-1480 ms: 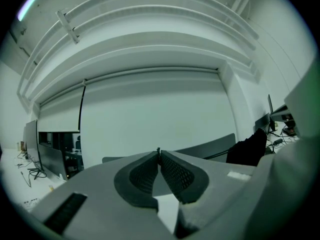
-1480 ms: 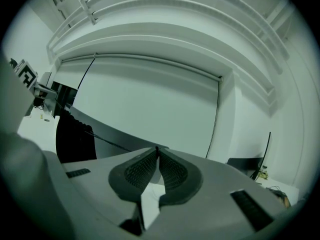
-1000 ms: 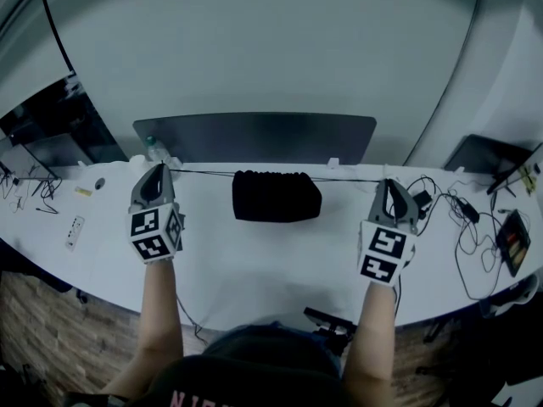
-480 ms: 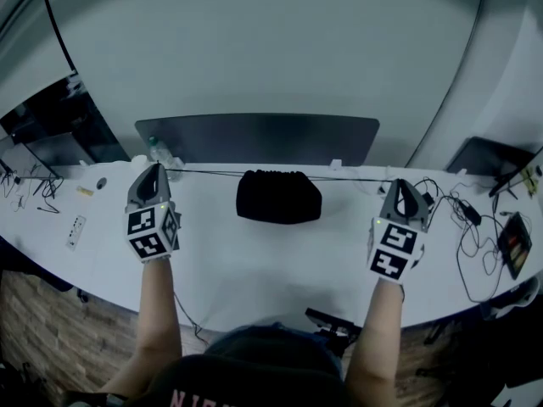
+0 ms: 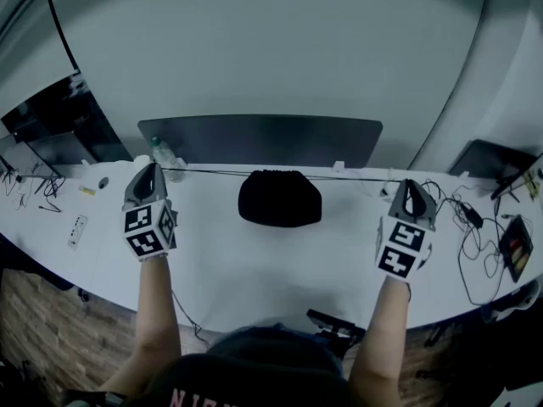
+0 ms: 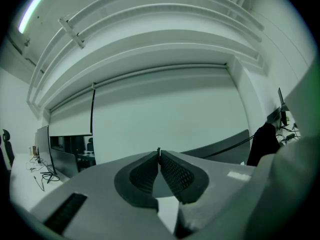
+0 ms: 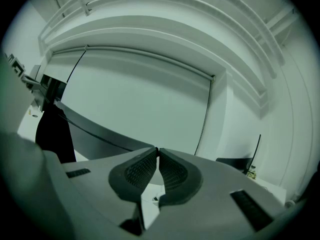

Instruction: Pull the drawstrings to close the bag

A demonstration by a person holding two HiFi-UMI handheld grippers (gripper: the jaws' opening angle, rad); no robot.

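Well, my left claw (image 6: 159, 153) and right claw (image 7: 157, 151) are each pinched shut on a thin drawstring (image 5: 208, 173) stretched taut over the white tabletop (image 5: 254, 270). Between them sits the soft black bag (image 5: 280, 200), its top ruffled. Behind it stands a dark curved panel (image 5: 259, 137), with a bottle (image 5: 159, 152) to the left and tangled cables (image 5: 471, 223) to the right

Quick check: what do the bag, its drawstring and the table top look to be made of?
Bag: soft matte black fabric, likely; it slumps in a rounded heap with a gathered top edge. Drawstring: thin dark cord, weave too fine to tell; it spans as a straight line. Table: smooth, even white hard top, perhaps laminate.
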